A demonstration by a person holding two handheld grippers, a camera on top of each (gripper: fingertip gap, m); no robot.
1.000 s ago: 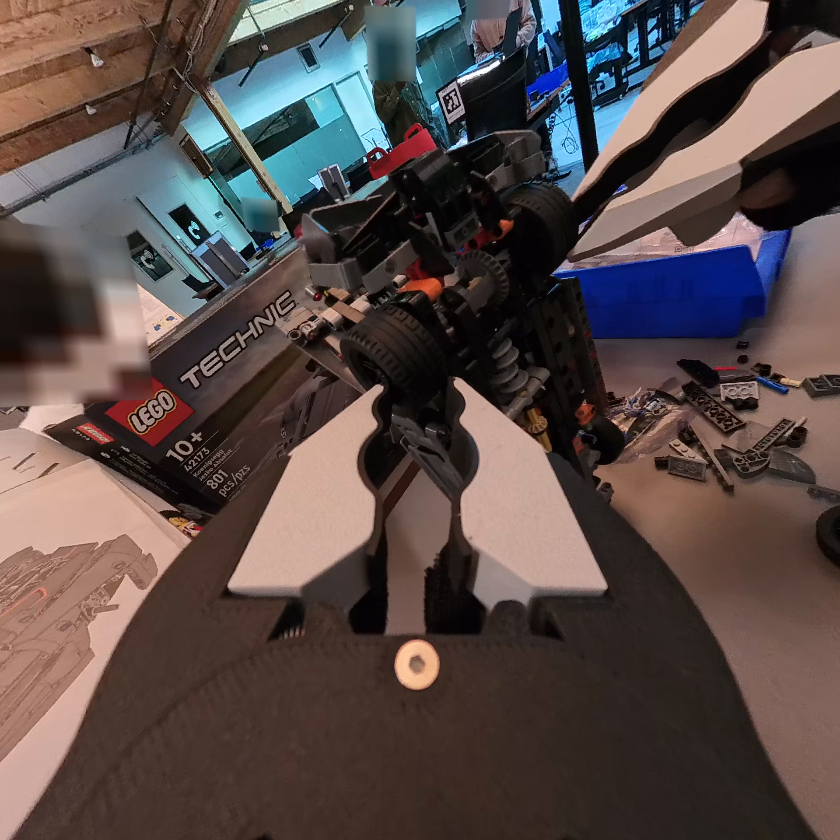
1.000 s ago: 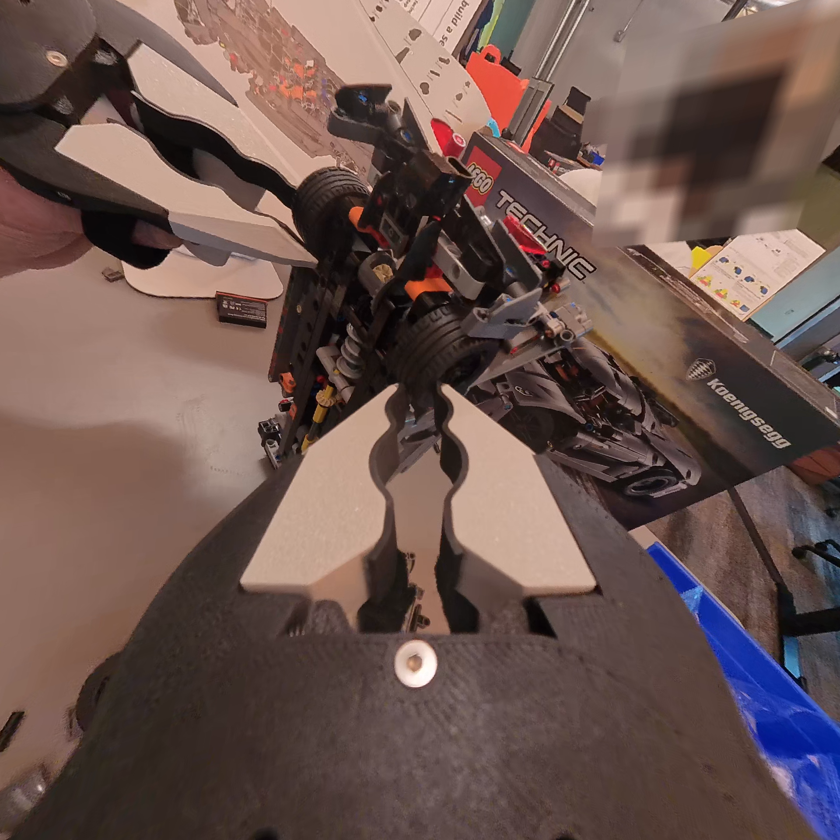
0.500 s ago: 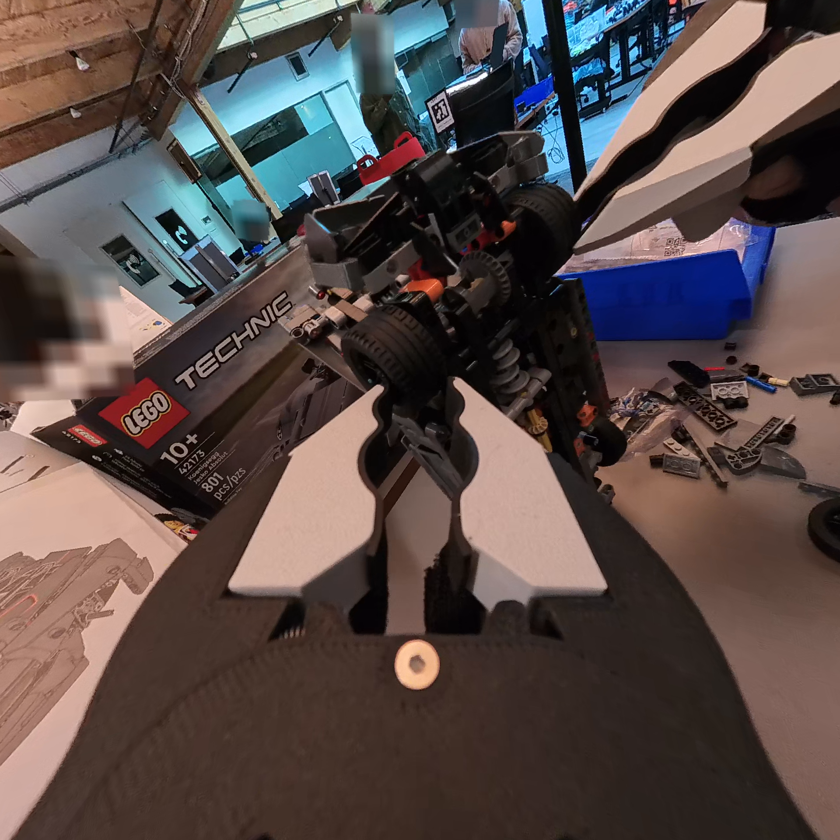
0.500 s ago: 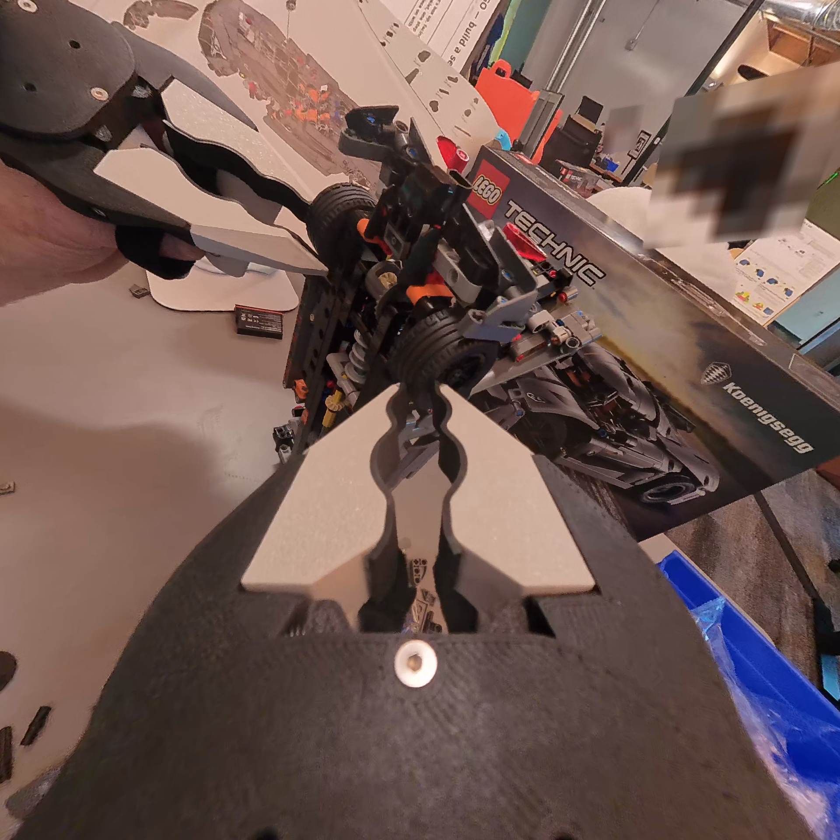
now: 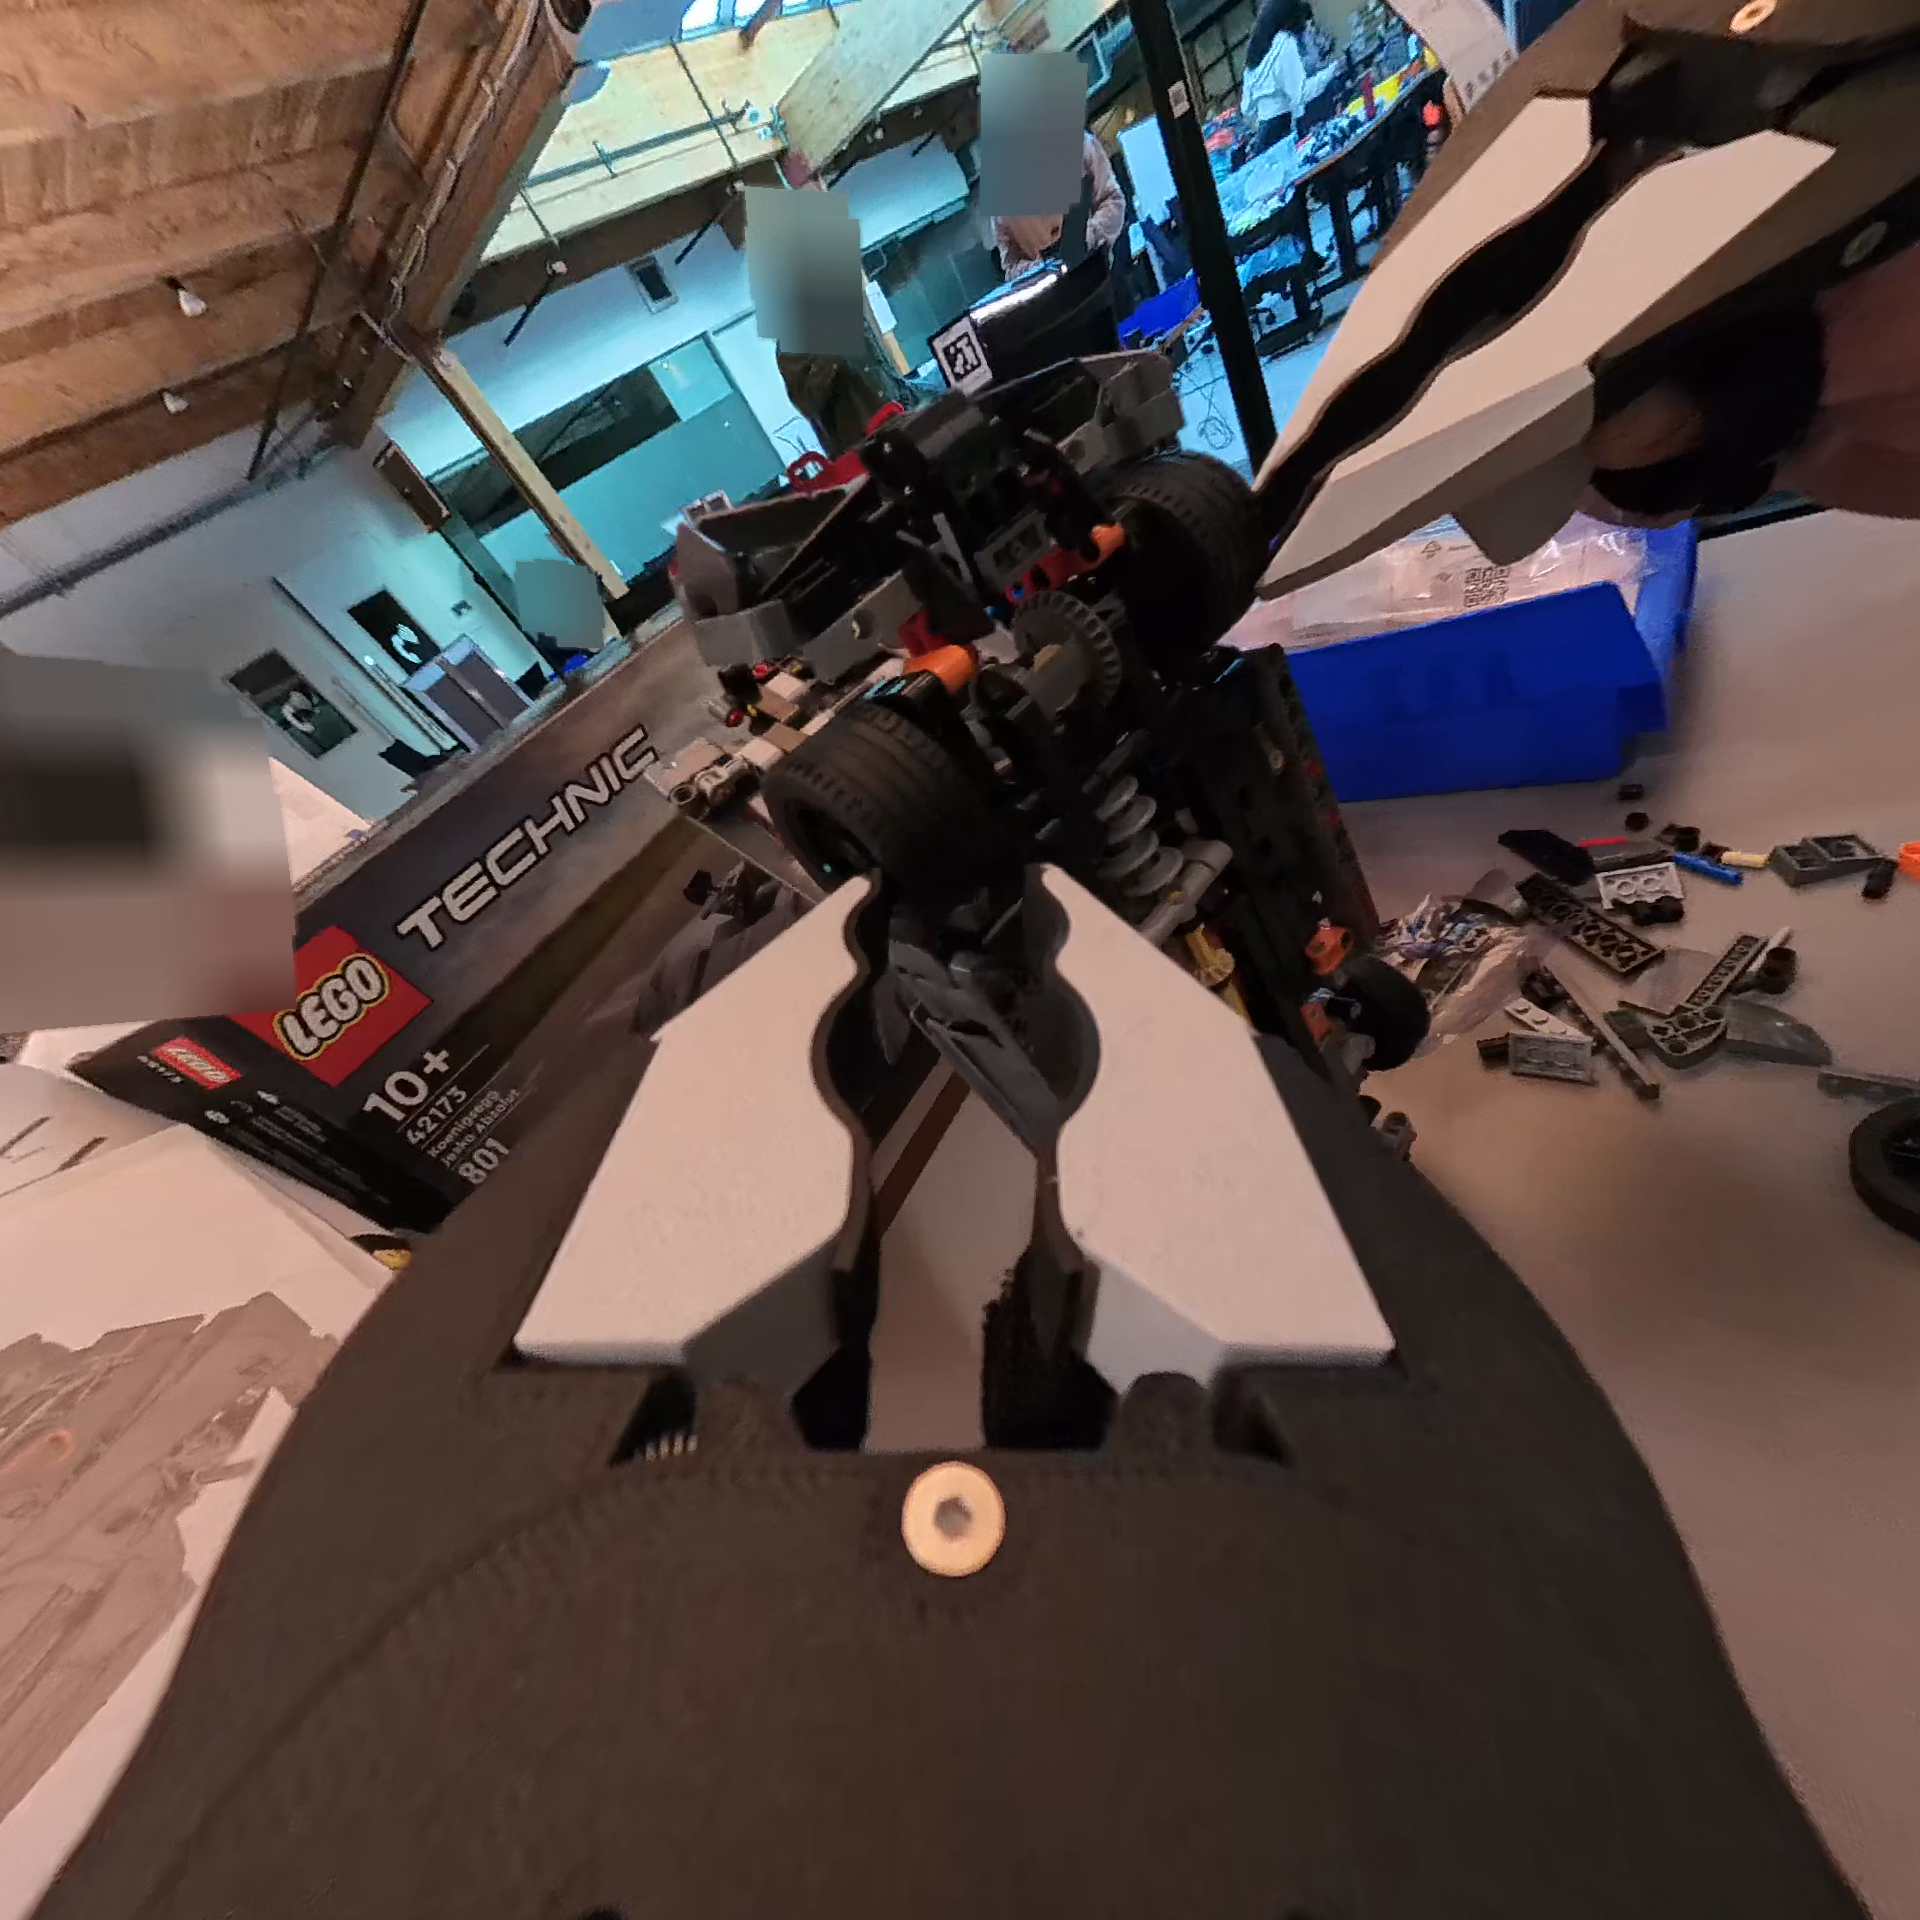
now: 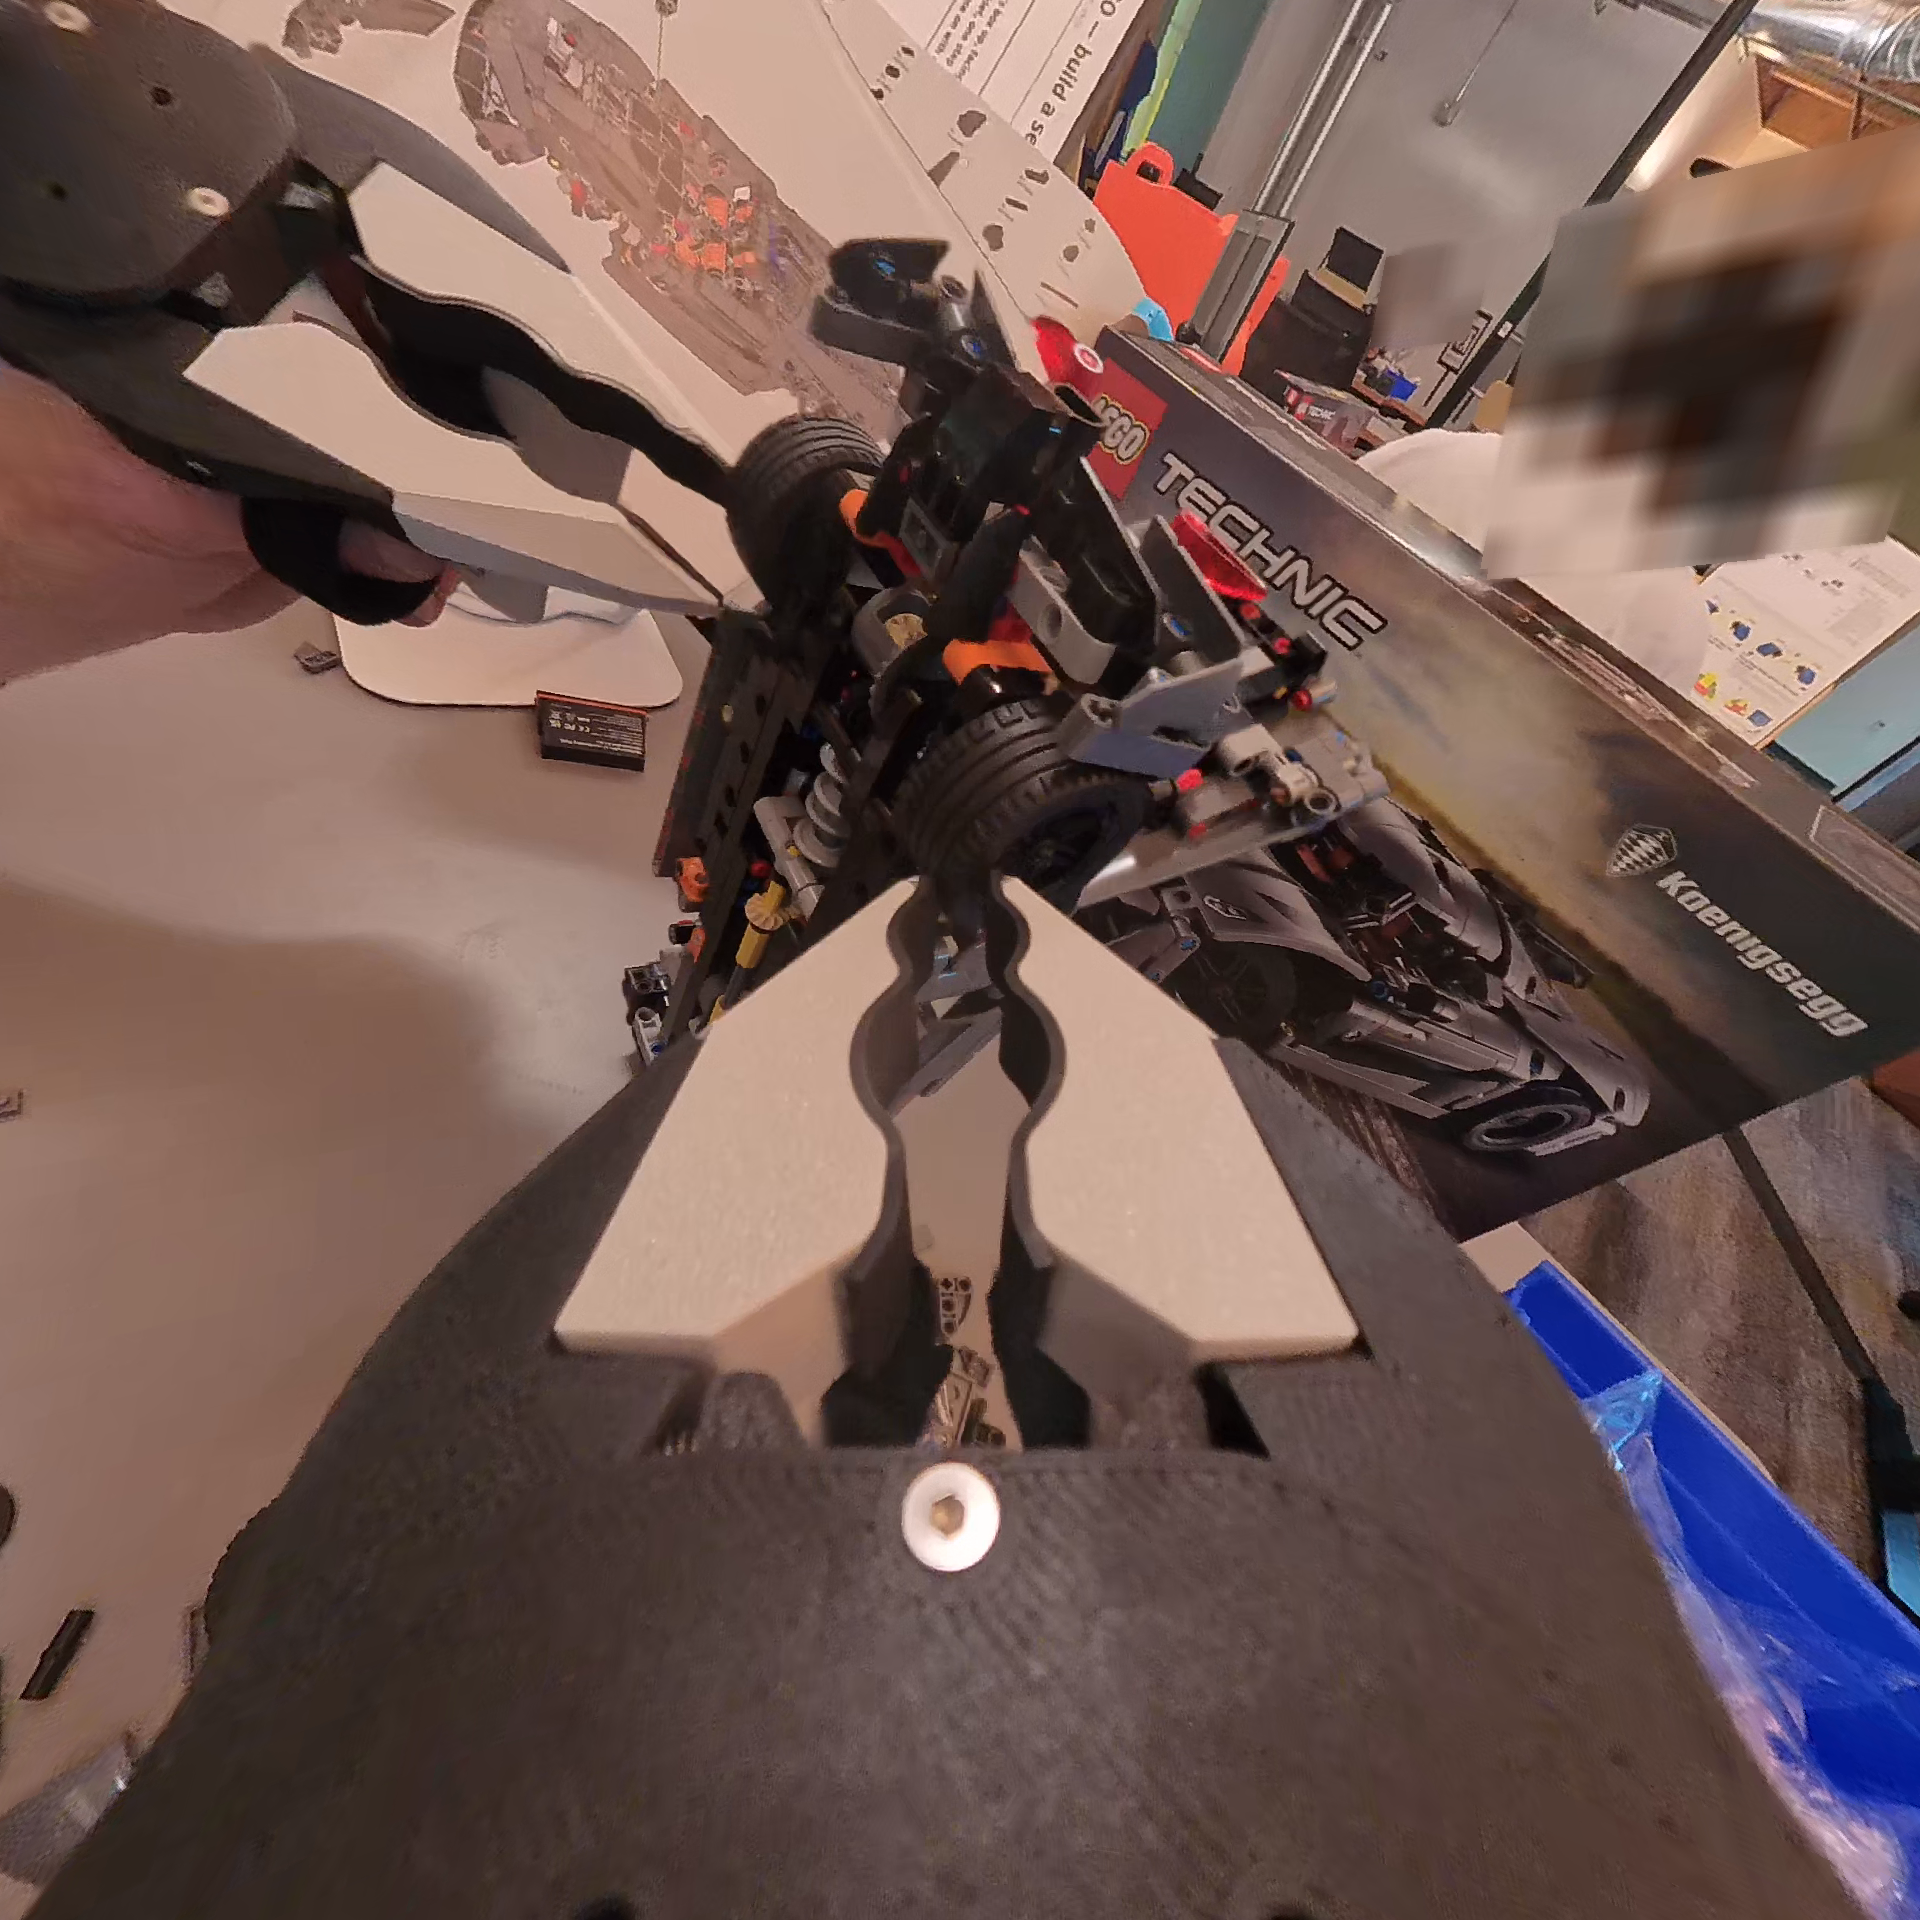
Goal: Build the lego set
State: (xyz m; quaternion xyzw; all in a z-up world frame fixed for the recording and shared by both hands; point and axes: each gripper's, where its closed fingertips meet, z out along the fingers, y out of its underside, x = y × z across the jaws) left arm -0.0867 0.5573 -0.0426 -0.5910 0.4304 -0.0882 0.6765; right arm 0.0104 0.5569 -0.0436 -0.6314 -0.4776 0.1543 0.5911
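Note:
The half-built black and grey lego car stands tipped on its side on the table, wheels and spring shocks showing. My left gripper is shut on a dark grey part at its near end, just below a tyre. My right gripper is shut on a grey part of the car next to the other tyre. Each gripper also shows in the other's view: the right one at the far wheel at top right, the left one at top left. What the pads pinch is partly hidden.
The lego box lies behind the car. A blue bin with bags stands at the back right. Loose pieces and a spare tyre lie right. The instruction booklet lies left. A small black block lies on the grey table. Spacing between my two grippers at the tips: around 11 cm.
Both grippers keep their hold on the car. The car and grippers have shifted and turned a little together; the right wrist view now sees the car closer.

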